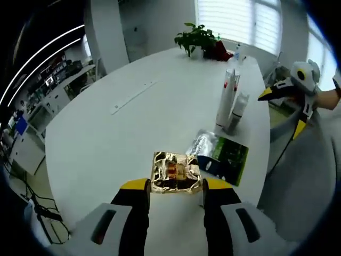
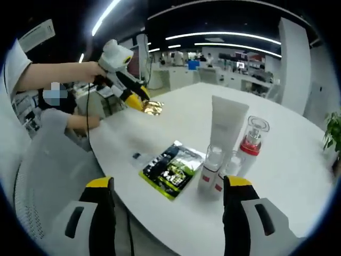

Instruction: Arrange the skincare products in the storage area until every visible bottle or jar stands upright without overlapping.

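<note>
A crinkled gold foil packet [image 1: 176, 172] sits between the yellow-tipped jaws of my left gripper [image 1: 177, 185], which is shut on it just above the white table [image 1: 101, 144]. In the right gripper view the left gripper [image 2: 143, 104] holds the gold packet [image 2: 153, 109] over the table's far edge. A tall white tube [image 2: 226, 125], a clear bottle with a red band [image 2: 253, 140] and two small bottles [image 2: 212, 169] stand upright close together. A green and black sachet [image 2: 173, 170] lies flat beside them. My right gripper [image 2: 168, 184] is open, off the table's edge [image 1: 282, 111].
A potted plant [image 1: 197, 38] stands at the table's far end, and a thin white strip [image 1: 133, 96] lies on the tabletop. A person's arm and a grey chair [image 2: 48, 160] are by the table's edge. Office desks fill the background.
</note>
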Available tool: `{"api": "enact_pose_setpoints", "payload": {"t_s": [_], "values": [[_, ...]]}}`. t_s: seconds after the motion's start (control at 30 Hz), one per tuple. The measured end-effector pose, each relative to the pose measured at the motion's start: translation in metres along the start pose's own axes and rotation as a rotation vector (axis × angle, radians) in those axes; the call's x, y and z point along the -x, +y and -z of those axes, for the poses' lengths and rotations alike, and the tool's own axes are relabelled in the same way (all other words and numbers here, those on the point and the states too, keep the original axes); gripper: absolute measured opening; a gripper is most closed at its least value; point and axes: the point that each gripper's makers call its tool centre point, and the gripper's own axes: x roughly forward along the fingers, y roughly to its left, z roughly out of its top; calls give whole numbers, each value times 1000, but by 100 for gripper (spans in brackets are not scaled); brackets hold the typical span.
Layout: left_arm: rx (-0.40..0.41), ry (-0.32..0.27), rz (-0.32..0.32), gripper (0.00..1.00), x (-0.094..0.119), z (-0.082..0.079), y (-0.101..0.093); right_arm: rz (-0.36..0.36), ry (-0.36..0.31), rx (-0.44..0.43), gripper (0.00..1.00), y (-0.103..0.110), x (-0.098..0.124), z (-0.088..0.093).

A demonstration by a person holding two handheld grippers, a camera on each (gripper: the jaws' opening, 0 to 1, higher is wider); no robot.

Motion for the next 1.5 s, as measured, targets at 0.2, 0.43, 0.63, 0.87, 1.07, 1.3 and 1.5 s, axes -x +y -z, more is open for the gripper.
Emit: {"api": "enact_pose_setpoints", "payload": {"t_s": [0.2,0.43,0.63,0.87,1.07,1.3,1.5], "values": [[-11,-50,23,38,14,-6,-21,-26,-7,3,78,5,-1,-1],[-60,-82,44,38,29,-10,-46,-45,-1,36,76,12,-2,-2],[-92,-124,61,38,37,-11,-56,-163,-7,3,54,31,-2,-4],[-142,-162,100,38,44,-22,-82,-265,-10,-37,58,48,-9,-8],[-205,-173,139,38,46,-32,-106,-373,-30,-91,55,58,-9,-17],[-307,-191,209,38,47,-45,-136,-500,-119,-222,55,75,-3,-41],[-357,-195,263,38,48,-50,-154,-548,-145,-346,43,79,-3,-49]]}}
